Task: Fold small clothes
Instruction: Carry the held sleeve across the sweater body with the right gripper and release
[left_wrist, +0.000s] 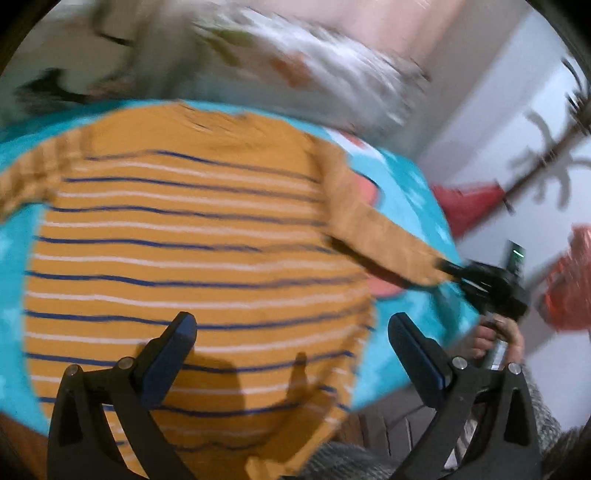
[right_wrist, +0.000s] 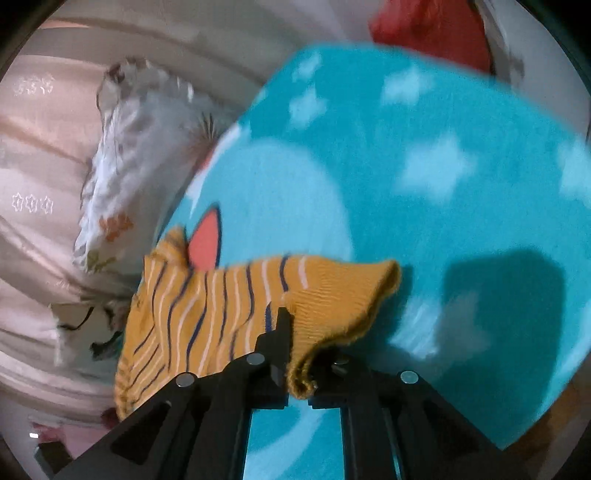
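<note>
From my left gripper (left_wrist: 291, 350), the two blue-padded fingers (left_wrist: 184, 332) stand spread wide with nothing caught between them. Under and ahead of them lies the mustard sweater (left_wrist: 177, 258), striped in navy and white, spread flat on a turquoise blanket (left_wrist: 413, 192). Its body fills the space between and beyond my fingers, and its hem runs under the left one. One sleeve (left_wrist: 376, 236) stretches off to the right, past my right finger, where my right gripper (left_wrist: 480, 284) pinches the cuff; my hand (left_wrist: 498, 339) shows just below it. Far beyond the fingertips sits a blurred white floral pillow (left_wrist: 325, 62). To the right, past the blanket's edge, something red (left_wrist: 469, 203) lies on a pale surface.

From my right gripper (right_wrist: 286, 325), the black fingers are clamped tight on the sweater's ribbed cuff (right_wrist: 340, 306), which bunches and folds over between and just right of them. The striped part of the sweater (right_wrist: 184, 314) trails away to the left of the fingers. The blanket (right_wrist: 406, 166), with pale stars, spreads ahead and to the right. The pillow (right_wrist: 147, 147) lies off to the left, beyond the fingertips, against pinkish fabric (right_wrist: 44, 147).
</note>
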